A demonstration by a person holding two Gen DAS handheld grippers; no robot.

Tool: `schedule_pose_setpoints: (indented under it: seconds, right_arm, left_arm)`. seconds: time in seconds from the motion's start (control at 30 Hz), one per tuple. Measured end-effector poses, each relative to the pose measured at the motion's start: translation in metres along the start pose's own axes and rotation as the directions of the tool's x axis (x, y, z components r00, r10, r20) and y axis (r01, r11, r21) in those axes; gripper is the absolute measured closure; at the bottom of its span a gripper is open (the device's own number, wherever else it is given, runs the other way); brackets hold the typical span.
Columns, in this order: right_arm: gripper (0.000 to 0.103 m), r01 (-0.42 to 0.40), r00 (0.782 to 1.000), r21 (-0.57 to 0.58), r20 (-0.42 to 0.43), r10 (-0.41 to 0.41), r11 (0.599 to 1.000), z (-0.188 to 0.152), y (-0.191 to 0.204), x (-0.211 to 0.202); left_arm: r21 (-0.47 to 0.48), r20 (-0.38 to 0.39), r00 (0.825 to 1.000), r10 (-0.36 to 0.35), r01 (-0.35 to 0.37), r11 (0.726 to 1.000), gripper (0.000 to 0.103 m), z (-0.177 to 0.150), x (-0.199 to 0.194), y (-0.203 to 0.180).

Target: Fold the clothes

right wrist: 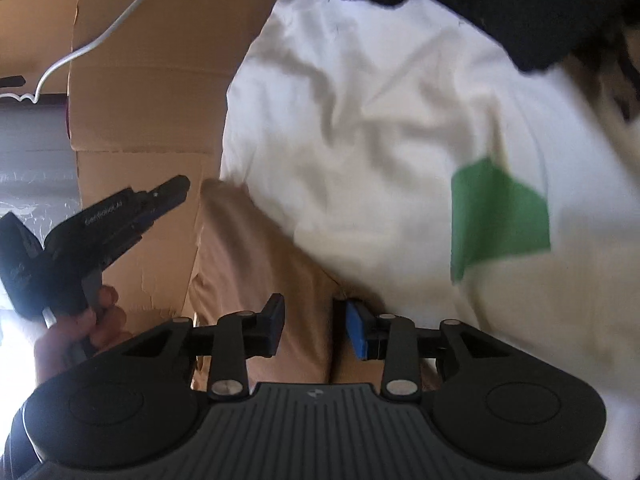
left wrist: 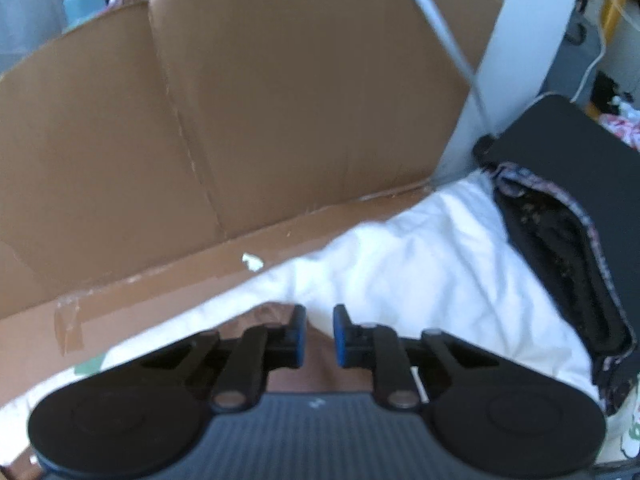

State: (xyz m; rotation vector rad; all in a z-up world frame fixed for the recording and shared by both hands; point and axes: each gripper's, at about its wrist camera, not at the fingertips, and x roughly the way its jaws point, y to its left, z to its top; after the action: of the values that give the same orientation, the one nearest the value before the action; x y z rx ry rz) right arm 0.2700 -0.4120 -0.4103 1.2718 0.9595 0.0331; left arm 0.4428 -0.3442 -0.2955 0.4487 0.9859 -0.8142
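A tan garment (right wrist: 256, 256) lies on flattened cardboard (right wrist: 152, 80), partly under a white garment (right wrist: 360, 140) with a green patch (right wrist: 496, 216). My right gripper (right wrist: 316, 328) hovers over the tan cloth with a clear gap between its jaws and nothing pinched. In the left wrist view my left gripper (left wrist: 318, 334) points down at the tan garment (left wrist: 316, 372), its blue pads (left wrist: 340, 336) a narrow gap apart, and no cloth is visibly pinched. The white garment (left wrist: 420, 264) spreads beyond it. The left gripper (right wrist: 182, 186) also shows at the left, held by a hand (right wrist: 80, 328).
The cardboard (left wrist: 240, 120) rises as a wall behind the clothes. A dark patterned garment (left wrist: 560, 248) lies at the right beside a black surface (left wrist: 580, 140). A white cable (left wrist: 440, 28) crosses above. Dark fabric (right wrist: 520, 0) covers the top right.
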Motion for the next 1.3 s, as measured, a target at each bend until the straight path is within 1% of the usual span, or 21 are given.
schedule_pose_setpoints:
  seconds: [0.03,0.17,0.27,0.33,0.37,0.4,0.43,0.47,0.5,0.57,0.6,0.63,0.67,0.77,0.9,0.97,1.03,1.07,1.13,1.2,1.3]
  right_arm:
    - [0.1,0.02,1.0,0.015,0.008,-0.02,1.0,0.0,-0.003,0.0]
    - [0.101,0.039,0.998,0.003,0.046,-0.04,0.999,-0.003,-0.004,-0.001]
    - [0.101,0.036,0.998,0.054,0.054,-0.039,0.998,-0.003,-0.007,-0.001]
    - [0.101,0.034,0.998,0.07,0.055,-0.038,0.997,-0.002,-0.01,-0.002]
    - [0.1,0.039,0.998,0.067,0.053,-0.042,0.997,-0.003,-0.01,-0.003]
    - [0.1,0.049,0.998,0.054,0.045,-0.051,0.997,-0.003,-0.008,-0.004]
    - [0.099,0.058,0.998,0.039,0.037,-0.06,0.998,-0.003,-0.006,-0.007]
    - [0.099,0.058,0.998,0.024,0.036,-0.059,0.998,-0.003,-0.003,-0.013]
    - [0.099,0.056,0.998,0.01,0.036,-0.057,0.998,-0.003,-0.001,-0.019]
    - [0.099,0.039,0.998,-0.021,0.044,-0.038,0.999,-0.002,0.005,-0.03]
    - [0.099,0.018,0.999,-0.041,0.048,-0.016,0.999,0.0,0.008,-0.034]
    - [0.099,-0.003,0.999,-0.065,0.051,0.006,0.998,0.002,0.012,-0.035]
    - [0.099,-0.018,0.998,-0.087,0.056,0.023,0.996,0.003,0.016,-0.035]
    - [0.099,-0.049,0.996,-0.113,0.062,0.056,0.992,0.007,0.025,-0.028]
    - [0.099,-0.044,0.998,-0.169,0.035,0.051,0.985,0.007,0.036,-0.005]
    - [0.099,-0.036,0.999,-0.195,0.013,0.04,0.98,0.004,0.04,0.005]
    - [0.099,0.009,1.0,-0.252,0.014,-0.006,0.968,0.001,0.045,0.014]
    - [0.099,0.03,0.999,-0.234,0.02,-0.026,0.972,0.002,0.042,0.017]
    - [0.099,0.087,0.996,-0.216,0.03,-0.083,0.973,0.002,0.037,0.02]
    - [0.099,0.152,0.988,-0.246,0.043,-0.146,0.957,0.0,0.031,0.02]
    - [0.099,0.127,0.992,-0.252,0.036,-0.122,0.96,-0.001,0.023,0.016]
  left_arm:
    - [-0.004,-0.014,1.0,0.01,-0.01,1.0,0.09,-0.001,0.006,-0.001]
    - [-0.015,-0.039,0.999,0.037,-0.038,0.999,0.091,-0.009,0.02,-0.003]
    - [0.01,-0.06,0.995,0.078,-0.078,0.997,0.089,-0.016,0.031,-0.005]
    - [0.035,-0.047,0.992,0.115,-0.114,0.993,0.091,-0.018,0.035,-0.005]
    - [0.049,-0.032,0.99,0.138,-0.136,0.989,0.094,-0.019,0.036,-0.005]
    - [0.058,-0.007,0.986,0.168,-0.167,0.984,0.093,-0.018,0.034,-0.006]
    - [0.054,0.024,0.982,0.189,-0.19,0.98,0.088,-0.016,0.029,-0.005]
    - [0.04,0.055,0.98,0.192,-0.195,0.98,0.076,-0.013,0.022,-0.003]
    - [0.029,0.083,0.978,0.191,-0.194,0.981,0.076,-0.01,0.015,-0.002]
    - [0.023,0.117,0.98,0.158,-0.162,0.987,0.077,-0.004,0.002,0.001]
    - [0.027,0.111,0.986,0.127,-0.131,0.991,0.08,-0.002,-0.002,0.002]
    - [0.03,0.099,0.991,0.095,-0.098,0.995,0.086,-0.001,-0.005,0.004]
    - [0.033,0.087,0.994,0.067,-0.071,0.997,0.098,0.0,-0.007,0.005]
    - [0.041,0.043,0.999,0.031,-0.033,0.999,0.1,-0.005,-0.008,0.007]
    - [0.055,-0.025,1.0,0.01,-0.009,0.998,0.101,-0.016,0.002,0.003]
    - [0.058,-0.039,0.999,0.018,-0.016,0.998,0.101,-0.024,0.013,0.004]
    - [0.012,-0.05,0.998,0.028,-0.028,1.0,0.102,-0.031,0.028,0.01]
    - [-0.012,-0.052,0.998,0.032,-0.032,0.999,0.101,-0.034,0.035,0.014]
    - [-0.064,-0.022,0.999,0.029,-0.03,0.997,0.1,-0.036,0.039,0.02]
    - [-0.071,-0.007,0.999,0.039,-0.039,0.997,0.1,-0.034,0.041,0.02]
    - [-0.044,-0.015,0.998,0.058,-0.059,0.997,0.1,-0.03,0.039,0.015]
